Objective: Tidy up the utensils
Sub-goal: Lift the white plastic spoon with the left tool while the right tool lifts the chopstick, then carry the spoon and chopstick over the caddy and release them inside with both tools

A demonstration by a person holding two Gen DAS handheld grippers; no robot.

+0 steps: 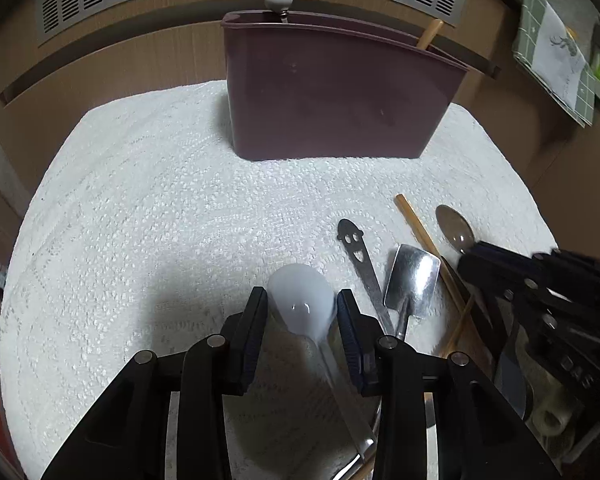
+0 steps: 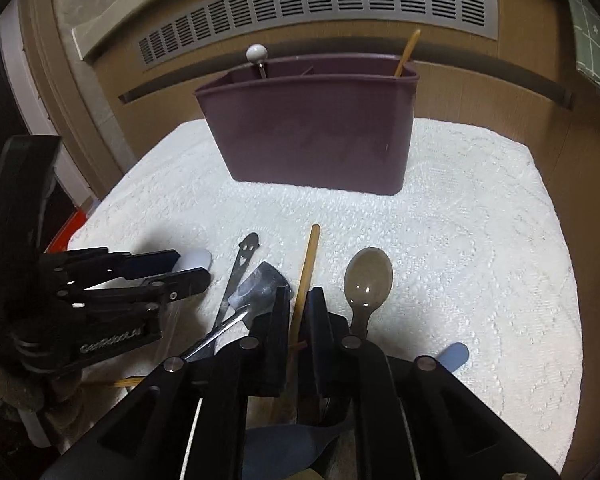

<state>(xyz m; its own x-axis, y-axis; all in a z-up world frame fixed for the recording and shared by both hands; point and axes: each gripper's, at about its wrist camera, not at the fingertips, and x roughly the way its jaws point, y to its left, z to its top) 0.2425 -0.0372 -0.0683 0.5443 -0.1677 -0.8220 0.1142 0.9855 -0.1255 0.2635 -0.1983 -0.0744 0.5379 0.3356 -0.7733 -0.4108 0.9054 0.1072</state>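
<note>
Here, left wrist view: left gripper (image 1: pixel 302 312) open, pads flanking white ceramic soup spoon (image 1: pixel 304 304), handle running back between them. Right wrist view: right gripper (image 2: pixel 298 316) nearly closed around upright wooden chopstick (image 2: pixel 305 280); contact unclear.

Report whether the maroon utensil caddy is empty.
Not empty: the maroon plastic caddy holds a white-knobbed metal utensil and a wooden stick.

Matt maroon plastic caddy (image 1: pixel 332 96) on rough, woven white cloth (image 1: pixel 140 208). Glossy white plastic spoon (image 1: pixel 304 304); polished metal shovel-shaped spoon (image 1: pixel 414 280); dull metal smiley-cut handle (image 1: pixel 354 246); smooth wooden chopstick (image 2: pixel 306 276); glossy taupe spoon (image 2: pixel 368 276).
</note>
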